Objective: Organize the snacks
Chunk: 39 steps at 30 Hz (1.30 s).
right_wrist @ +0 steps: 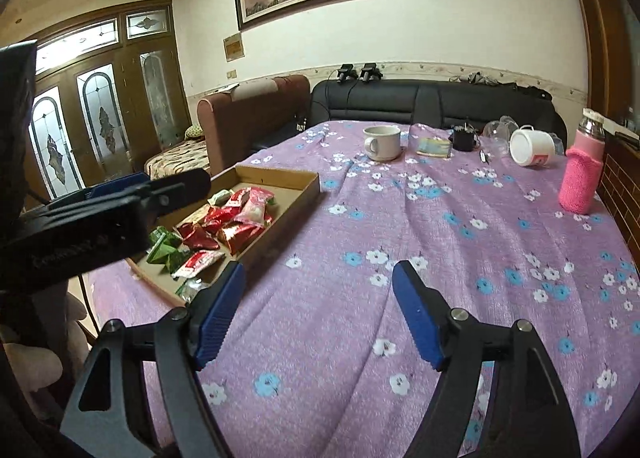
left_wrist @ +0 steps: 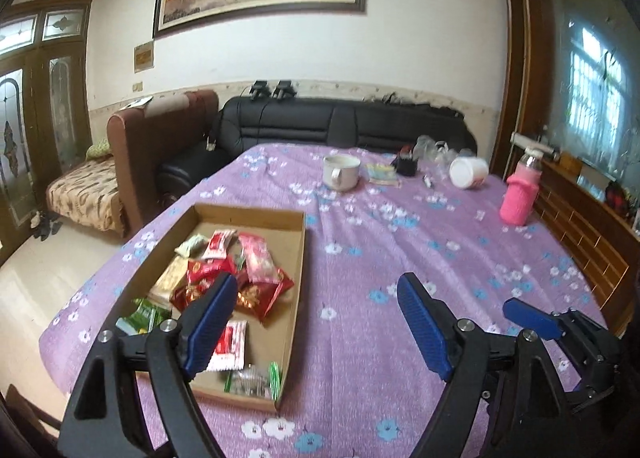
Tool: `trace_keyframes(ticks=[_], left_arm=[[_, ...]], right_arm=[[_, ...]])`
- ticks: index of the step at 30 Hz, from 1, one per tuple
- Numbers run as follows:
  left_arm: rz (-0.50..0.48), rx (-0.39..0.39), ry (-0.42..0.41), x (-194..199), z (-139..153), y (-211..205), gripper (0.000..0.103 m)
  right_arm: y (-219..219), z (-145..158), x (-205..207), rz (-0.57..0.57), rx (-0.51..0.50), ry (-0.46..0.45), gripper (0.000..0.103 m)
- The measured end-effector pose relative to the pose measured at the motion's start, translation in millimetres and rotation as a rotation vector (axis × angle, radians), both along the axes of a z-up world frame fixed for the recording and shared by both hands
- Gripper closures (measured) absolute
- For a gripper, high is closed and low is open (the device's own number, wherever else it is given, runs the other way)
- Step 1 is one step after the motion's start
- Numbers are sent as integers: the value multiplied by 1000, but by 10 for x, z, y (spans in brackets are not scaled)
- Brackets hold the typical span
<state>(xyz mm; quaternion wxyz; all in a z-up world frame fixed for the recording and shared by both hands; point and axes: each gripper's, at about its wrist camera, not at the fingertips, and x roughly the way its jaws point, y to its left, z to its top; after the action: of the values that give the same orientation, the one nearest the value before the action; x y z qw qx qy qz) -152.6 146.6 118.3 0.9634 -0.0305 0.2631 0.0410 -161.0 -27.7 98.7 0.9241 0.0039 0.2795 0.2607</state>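
A shallow cardboard tray (left_wrist: 298, 246) sits on the purple flowered tablecloth at the left. It holds several snack packets (left_wrist: 256, 266), red, pink, green and gold. It also shows in the right wrist view (right_wrist: 308, 181), with its snack packets (right_wrist: 236, 221). My left gripper (left_wrist: 318, 290) is open and empty, above the tray's right edge. My right gripper (right_wrist: 318, 278) is open and empty, over bare cloth right of the tray. The right gripper's blue finger (left_wrist: 528, 316) shows at the lower right of the left wrist view.
At the table's far end stand a white mug (left_wrist: 340, 171), a small folded packet (left_wrist: 382, 173), a black holder (left_wrist: 406, 163), a tipped white tub (left_wrist: 468, 173) and a pink-sleeved bottle (left_wrist: 520, 193). Sofas stand behind the table. A wooden cabinet (left_wrist: 580, 217) runs along the right.
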Motion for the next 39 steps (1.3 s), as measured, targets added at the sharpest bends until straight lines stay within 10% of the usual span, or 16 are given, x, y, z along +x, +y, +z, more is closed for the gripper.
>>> trace_keyframes(ticks=[19,29,39], left_arm=[[30,11,127,42,-267,-7,21],[171,90,-147,-455,46,80,17],[233,0,28,-254,-198,358,17]], right_arm=[[116,-220,32,5,-39,95,25],[285,-218,-25,32,-61,81,25],[449,-258,-117,76,-84,91,25]])
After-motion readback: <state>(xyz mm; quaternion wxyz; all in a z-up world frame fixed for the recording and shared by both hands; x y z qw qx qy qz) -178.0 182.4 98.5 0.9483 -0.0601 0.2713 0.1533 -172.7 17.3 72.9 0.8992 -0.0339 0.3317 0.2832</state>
